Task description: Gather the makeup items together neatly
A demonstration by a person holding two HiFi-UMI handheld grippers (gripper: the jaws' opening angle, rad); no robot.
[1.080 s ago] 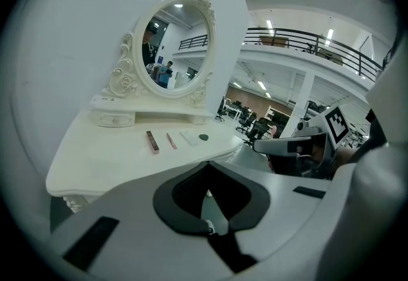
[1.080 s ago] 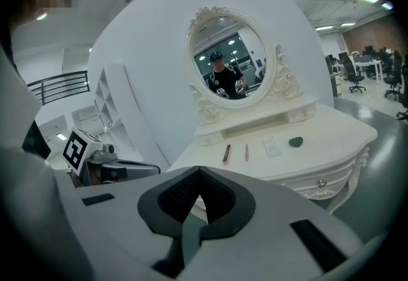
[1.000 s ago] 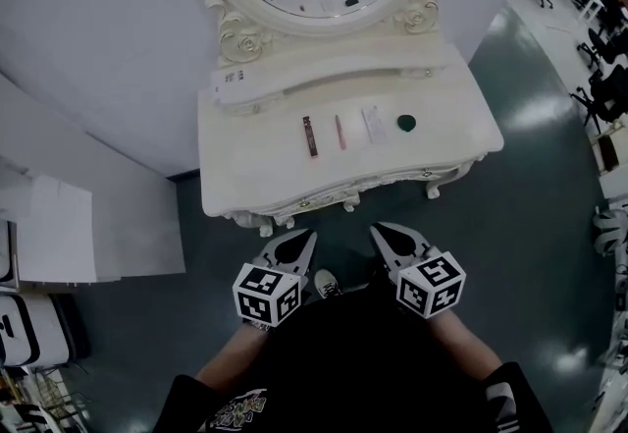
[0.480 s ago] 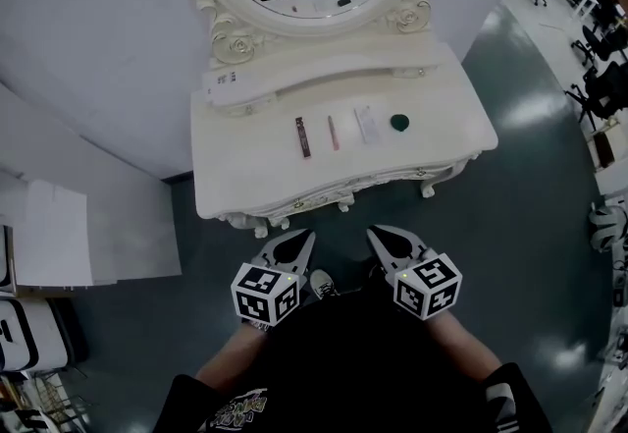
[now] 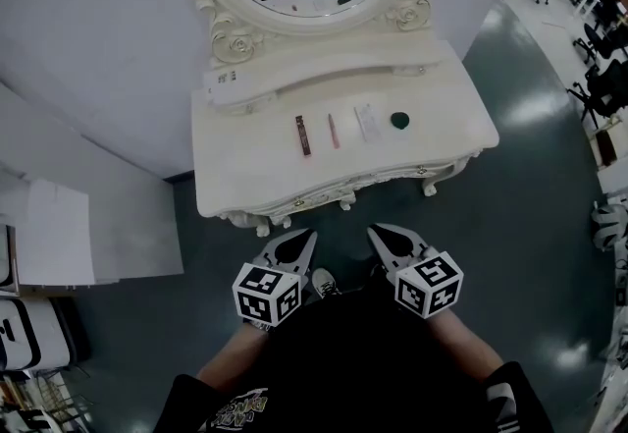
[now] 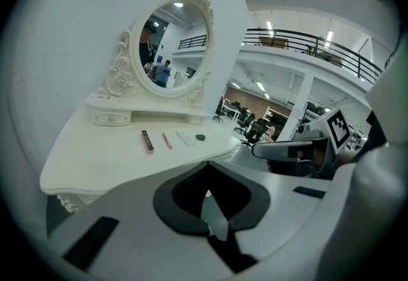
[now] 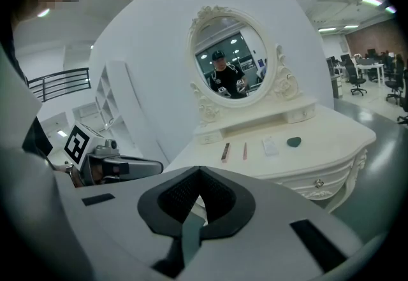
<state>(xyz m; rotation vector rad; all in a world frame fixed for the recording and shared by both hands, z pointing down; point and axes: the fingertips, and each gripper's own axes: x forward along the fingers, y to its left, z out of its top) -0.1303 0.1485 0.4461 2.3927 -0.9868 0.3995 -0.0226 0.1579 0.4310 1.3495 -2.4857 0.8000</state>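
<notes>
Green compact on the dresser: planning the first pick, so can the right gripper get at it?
Likely yes: the green compact lies unobstructed on the dresser, but the right gripper hangs short of it, jaws shut.

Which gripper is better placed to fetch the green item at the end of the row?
Right. The green item lies at the row's right end, nearer the right gripper; the left gripper would have to cross over. Both are shut, empty and short of the table.

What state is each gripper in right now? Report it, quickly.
Left gripper: closed, holding nothing.
Right gripper: closed, holding nothing.
</notes>
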